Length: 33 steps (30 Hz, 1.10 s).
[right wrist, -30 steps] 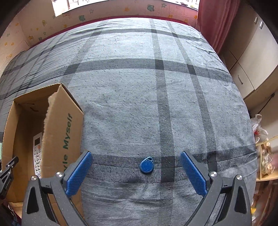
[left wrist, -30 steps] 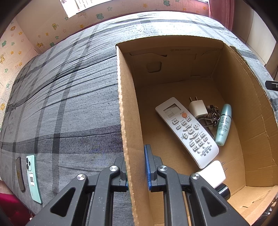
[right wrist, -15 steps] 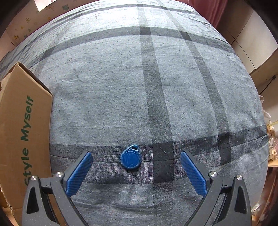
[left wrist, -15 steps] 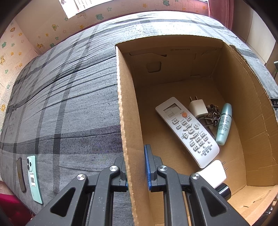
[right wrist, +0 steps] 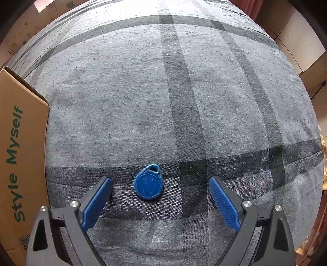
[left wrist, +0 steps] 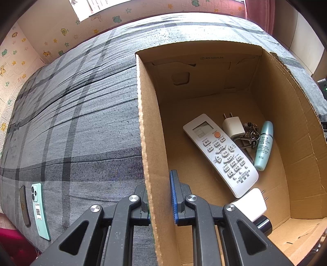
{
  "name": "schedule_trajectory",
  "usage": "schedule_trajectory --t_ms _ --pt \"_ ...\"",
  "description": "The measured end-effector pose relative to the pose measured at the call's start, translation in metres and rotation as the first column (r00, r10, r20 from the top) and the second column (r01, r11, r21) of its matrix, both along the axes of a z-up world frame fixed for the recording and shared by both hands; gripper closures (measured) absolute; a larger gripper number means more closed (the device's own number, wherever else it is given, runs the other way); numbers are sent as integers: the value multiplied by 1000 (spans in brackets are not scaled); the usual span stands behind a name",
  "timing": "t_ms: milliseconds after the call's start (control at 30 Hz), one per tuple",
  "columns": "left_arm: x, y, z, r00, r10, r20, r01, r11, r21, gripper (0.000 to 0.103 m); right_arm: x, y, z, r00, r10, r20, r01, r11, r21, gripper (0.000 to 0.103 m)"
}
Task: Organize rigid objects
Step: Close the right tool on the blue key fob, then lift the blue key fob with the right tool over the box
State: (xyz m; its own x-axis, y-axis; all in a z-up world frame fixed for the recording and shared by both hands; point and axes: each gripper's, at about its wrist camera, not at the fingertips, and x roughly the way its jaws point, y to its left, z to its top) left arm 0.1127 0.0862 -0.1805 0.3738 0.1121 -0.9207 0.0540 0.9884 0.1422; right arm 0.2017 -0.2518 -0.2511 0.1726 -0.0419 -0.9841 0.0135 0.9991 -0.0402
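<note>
Underneath everything lies a bed (right wrist: 143, 102) covered in coarse grey woven cloth crossed by darker plaid bands, slightly creased; pale wallpaper (left wrist: 51, 41) with small cartoon animals and stars runs behind it, and a red curtain (left wrist: 259, 14) hangs at the far corner.

Only the left wrist view looks into the open cardboard box (left wrist: 296, 131): a white air-conditioner remote (left wrist: 220, 153) lies slanted on its floor, with a white plug adapter (left wrist: 234, 126) and a bunch of keys (left wrist: 250, 137) just beside it, a slim mint-green bottle (left wrist: 263, 145) past those, and a second white charger (left wrist: 252, 204) near the lens. The left hand-held gripper (left wrist: 160, 194) is clamped tight on the box's raw corrugated side wall (one blue ribbed pad inside, the other outside). Left of the box, at the bed's edge, a mint-green smartphone (left wrist: 39, 210) lies back-up beside a thin dark flat object (left wrist: 24, 204) I cannot identify.

Meanwhile the right wrist view shows the box only from outside, its wall printed "Style Myself" in green. Here the right hand-held gripper (right wrist: 160, 196) points down at the bed, its jaws wide but closing, and a blue teardrop-shaped key fob (right wrist: 148, 185) with a loop hole lies flat on a dark band between the fingers, touching neither pad
</note>
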Motion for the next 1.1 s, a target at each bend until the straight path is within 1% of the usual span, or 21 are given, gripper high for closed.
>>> schedule_trajectory --t_ms 100,167,200,233,267,300,333,367,567,667,767,900,1100 --pt "0 0 0 1000 0 -1 0 1000 0 88 2 -1 0 1000 4 -5 -4 1000 2 18" --pt "0 0 0 1000 1 0 -1 1000 -3 88 1 -2 1 1000 9 -7 -9 1000 -2 28" --pt "0 0 0 1000 1 1 -1 1000 -3 88 2 -3 2 1000 11 -7 -11 1000 -6 32" --pt "0 0 -1 1000 1 1 -1 1000 -2 88 1 -2 4 1000 16 -5 -16 1000 -4 41" --pt "0 0 -1 1000 0 1 0 1000 0 88 1 0 6 1000 23 0 -23 1000 1 53" --pt "0 0 -1 1000 0 1 0 1000 2 88 1 2 8 999 32 7 -32 999 3 57" --pt "0 0 -1 1000 0 0 0 1000 1 88 0 3 10 999 38 14 -38 999 3 67" --pt "0 1 -1 1000 0 1 0 1000 0 88 -2 6 14 999 41 22 -41 999 -3 75" --pt "0 0 -1 1000 -1 0 1 1000 3 88 -6 8 21 999 37 25 -37 999 1 75" --pt "0 0 -1 1000 0 0 0 1000 1 88 -13 12 29 999 42 29 -42 999 -1 75" --pt "0 0 -2 1000 1 0 -1 1000 0 88 -12 10 34 999 43 29 -43 999 -2 75" --pt "-1 0 -2 1000 1 0 -1 1000 -1 88 -15 14 46 998 49 38 -49 999 1 75" --pt "-1 0 -2 1000 1 0 -1 1000 -1 88 -19 24 73 996 69 56 -69 998 7 75"
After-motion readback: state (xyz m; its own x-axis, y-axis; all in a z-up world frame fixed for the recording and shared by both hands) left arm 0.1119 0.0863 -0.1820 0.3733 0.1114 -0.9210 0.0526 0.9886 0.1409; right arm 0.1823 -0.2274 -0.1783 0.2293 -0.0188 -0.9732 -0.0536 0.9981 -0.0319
